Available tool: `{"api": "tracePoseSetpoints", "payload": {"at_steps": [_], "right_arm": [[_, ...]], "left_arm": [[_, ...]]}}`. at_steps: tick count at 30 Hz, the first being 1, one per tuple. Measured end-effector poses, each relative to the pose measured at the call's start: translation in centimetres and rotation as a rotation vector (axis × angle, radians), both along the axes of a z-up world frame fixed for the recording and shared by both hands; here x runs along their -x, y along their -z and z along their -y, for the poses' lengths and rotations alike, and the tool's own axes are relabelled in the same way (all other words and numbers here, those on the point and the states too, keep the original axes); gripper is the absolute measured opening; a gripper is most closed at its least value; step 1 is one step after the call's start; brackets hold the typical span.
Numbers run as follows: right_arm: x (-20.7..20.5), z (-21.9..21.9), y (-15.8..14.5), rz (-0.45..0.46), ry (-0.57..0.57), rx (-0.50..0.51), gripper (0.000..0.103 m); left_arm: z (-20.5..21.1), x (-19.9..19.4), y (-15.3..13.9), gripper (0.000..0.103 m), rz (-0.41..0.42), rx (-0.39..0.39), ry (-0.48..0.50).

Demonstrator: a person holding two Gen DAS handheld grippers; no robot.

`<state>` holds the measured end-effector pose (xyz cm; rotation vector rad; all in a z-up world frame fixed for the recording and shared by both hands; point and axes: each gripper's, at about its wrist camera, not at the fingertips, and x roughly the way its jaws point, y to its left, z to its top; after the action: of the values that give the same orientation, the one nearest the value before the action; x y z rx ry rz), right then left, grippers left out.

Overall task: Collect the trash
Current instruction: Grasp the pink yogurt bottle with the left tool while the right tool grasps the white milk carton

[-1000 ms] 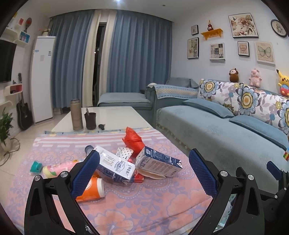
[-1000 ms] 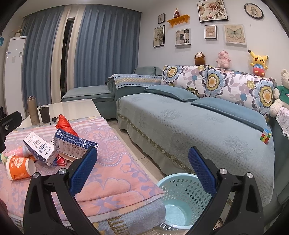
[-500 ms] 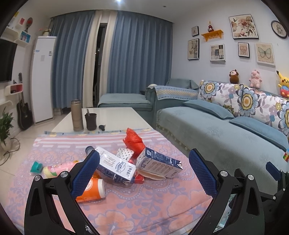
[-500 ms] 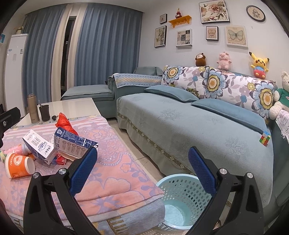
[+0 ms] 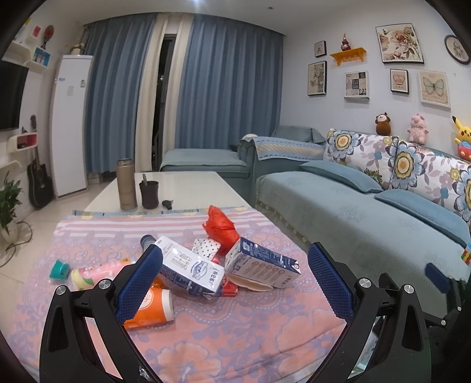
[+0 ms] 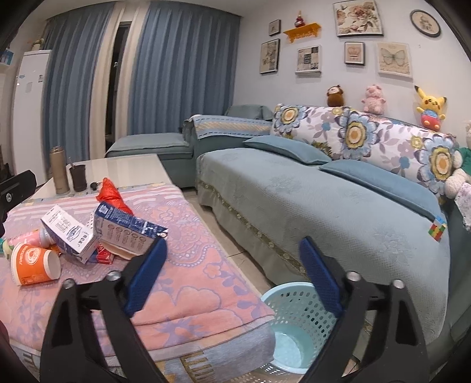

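1. The trash pile, cartons, an orange cup and a red bag, lies mid-tabletop on the pink cloth.
2. The left gripper gapes wide, empty, its finger hiding part of the cup.
3. The right gripper has just been closing, with nothing between its jaws; it half-covers the blue basket on the floor.

A home living room: blue sofa at three o'clock, plush toys and framed pictures above, curtains at twelve.

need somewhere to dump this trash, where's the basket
In the right wrist view, the basket stands on the floor, low and right, between the table and the sofa.
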<state>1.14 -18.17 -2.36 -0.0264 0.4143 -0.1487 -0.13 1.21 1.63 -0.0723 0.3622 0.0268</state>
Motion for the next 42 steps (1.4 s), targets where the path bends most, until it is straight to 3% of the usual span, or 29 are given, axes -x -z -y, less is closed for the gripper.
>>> {"api": "tracePoseSetpoints", "payload": {"at_steps": [2, 6, 10, 14, 18, 26, 27, 28, 31, 38, 40, 42], "right_arm": [[-0.8, -0.3, 0.0, -0.025, -0.038, -0.019, 0.060], [-2.1, -1.4, -0.8, -0.017, -0.110, -0.027, 0.061], [-4.2, -2.7, -0.9, -0.035, -0.170, -0.046, 0.061], [-5.8, -5.1, -0.4, -0.050, -0.222, -0.032, 0.061], [-7.5, -7.6, 0.4, -0.086, -0.290, -0.034, 0.061], [-12.6, -15.4, 2.4, -0.232, -0.577, -0.050, 0.062], [-13.4, -16.2, 2.8, -0.251, -0.589, -0.044, 0.062], [-14.3, -17.2, 3.2, -0.275, -0.613, -0.042, 0.067], [-15.9, -18.5, 4.2, -0.331, -0.678, -0.056, 0.072], [-17.6, -21.9, 5.4, -0.366, -0.801, 0.053, 0.083], [-18.0, -22.6, 5.3, -0.357, -0.803, 0.090, 0.086], [-19.1, -23.5, 5.5, -0.383, -0.841, 0.100, 0.087]], "left_arm": [[-0.9, -0.3, -0.2, 0.096, -0.021, 0.013, -0.014], [-5.5, -0.2, -0.1, 0.096, -0.013, 0.008, -0.100], [-14.0, -0.8, 1.3, 0.096, -0.101, 0.030, -0.248], [-20.9, -2.0, 3.7, 0.095, -0.215, 0.102, -0.304], [-24.6, -4.0, 5.9, 0.095, -0.315, 0.098, -0.273], [-27.4, -9.8, 10.0, 0.094, -0.380, 0.164, -0.154], [-27.5, -10.3, 10.7, 0.092, -0.414, 0.176, -0.130], [-27.5, -10.6, 11.4, 0.082, -0.431, 0.185, -0.107], [-26.8, -10.1, 12.7, 0.080, -0.461, 0.187, -0.061], [-24.8, -7.2, 12.6, 0.079, -0.541, 0.248, 0.108], [-24.1, -6.7, 12.1, 0.076, -0.545, 0.229, 0.159], [-24.1, -7.0, 10.6, 0.076, -0.513, 0.182, 0.141]]}}
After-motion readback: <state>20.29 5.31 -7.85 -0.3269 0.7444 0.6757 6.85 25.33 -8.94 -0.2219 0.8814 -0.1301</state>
